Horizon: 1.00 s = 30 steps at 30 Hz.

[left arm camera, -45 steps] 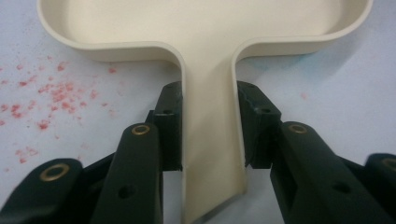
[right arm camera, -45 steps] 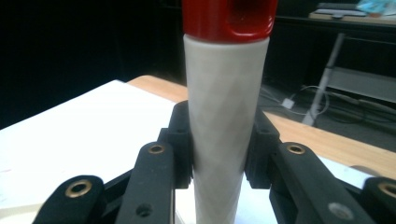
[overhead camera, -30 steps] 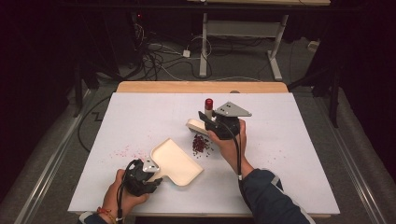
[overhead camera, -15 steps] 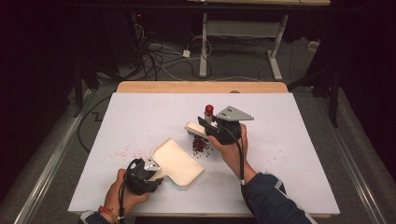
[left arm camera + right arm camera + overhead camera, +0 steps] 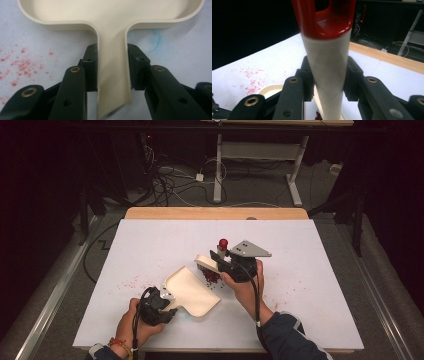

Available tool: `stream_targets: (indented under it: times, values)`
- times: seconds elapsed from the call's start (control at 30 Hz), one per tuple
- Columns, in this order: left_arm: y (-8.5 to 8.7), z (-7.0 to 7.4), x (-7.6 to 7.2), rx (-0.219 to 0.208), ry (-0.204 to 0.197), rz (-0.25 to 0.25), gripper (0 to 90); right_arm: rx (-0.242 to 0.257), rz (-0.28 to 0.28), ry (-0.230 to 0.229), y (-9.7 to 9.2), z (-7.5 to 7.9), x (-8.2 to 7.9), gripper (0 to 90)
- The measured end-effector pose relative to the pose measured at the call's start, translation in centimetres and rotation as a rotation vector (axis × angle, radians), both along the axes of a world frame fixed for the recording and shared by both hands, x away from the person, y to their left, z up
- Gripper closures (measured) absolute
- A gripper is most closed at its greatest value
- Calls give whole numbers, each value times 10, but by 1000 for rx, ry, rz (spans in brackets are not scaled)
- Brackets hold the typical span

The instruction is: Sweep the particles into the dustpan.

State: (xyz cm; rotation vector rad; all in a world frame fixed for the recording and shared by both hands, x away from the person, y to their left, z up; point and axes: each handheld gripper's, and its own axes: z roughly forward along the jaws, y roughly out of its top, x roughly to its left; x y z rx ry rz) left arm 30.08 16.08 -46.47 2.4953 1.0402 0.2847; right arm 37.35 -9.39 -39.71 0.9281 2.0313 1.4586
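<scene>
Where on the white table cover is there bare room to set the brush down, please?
The far-left stretch of the white cover and the right side beyond the right gripper look bare. It is crowded mid-table: dustpan, brush and dark red crumbs. Pink specks dot the left.

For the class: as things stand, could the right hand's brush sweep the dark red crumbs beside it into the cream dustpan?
Probably yes. The brush sits right above the crumbs, the cream dustpan lies alongside, and nothing stands between them.
</scene>
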Motion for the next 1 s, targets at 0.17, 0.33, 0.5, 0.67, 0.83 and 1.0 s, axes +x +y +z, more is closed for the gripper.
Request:
stream_targets:
  times: [0.17, 0.33, 0.5, 0.67, 0.83, 1.0]
  values:
    - [-2, 0, 0, 11, -6, -3, 635, 2, 16, 5, 4, -1, -10, 671]
    - [-3, 0, 1, 21, -3, -5, 634, -11, 29, -10, 9, 0, -18, 674]
    - [-5, 1, 3, 43, -4, -20, 632, -19, 40, -33, 14, 0, -30, 677]
    - [-4, 0, 4, 42, 7, -26, 631, -23, 81, -35, 21, 1, -38, 678]
    - [-4, 0, 4, 41, 10, -34, 630, -29, 109, -48, 23, 2, -40, 683]
    - [0, 1, 4, 48, 14, -46, 632, -35, 149, -90, 24, 7, -33, 693]
